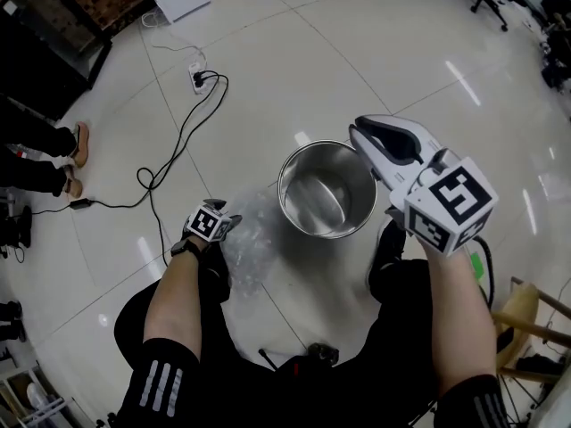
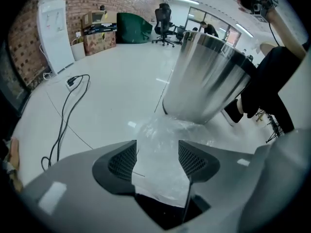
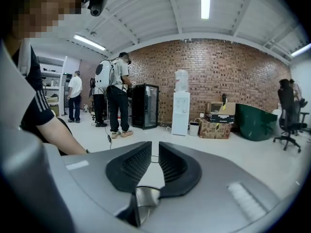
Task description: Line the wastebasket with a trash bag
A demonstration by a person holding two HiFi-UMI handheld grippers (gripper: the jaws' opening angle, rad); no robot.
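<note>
A shiny steel wastebasket [image 1: 326,194] stands upright and empty on the white floor; it fills the upper right of the left gripper view [image 2: 209,76]. A clear crumpled trash bag [image 1: 254,243] lies on the floor just left of it. My left gripper [image 1: 223,234] is down at the bag, pointing steeply downward. Its jaws stand wide open [image 2: 158,142] with a flap of the bag [image 2: 158,171] lying loose between them. My right gripper [image 1: 359,130] is held above the wastebasket's right rim. Its jaws [image 3: 156,147] are almost together, with only a thin slit and nothing in it.
A black cable [image 1: 178,141] runs from a power strip [image 1: 198,80] across the floor at left. Bystanders' feet [image 1: 76,154] stand at the far left. A wooden chair [image 1: 526,315] is at the right edge. My own legs and shoe [image 1: 388,252] are beside the wastebasket.
</note>
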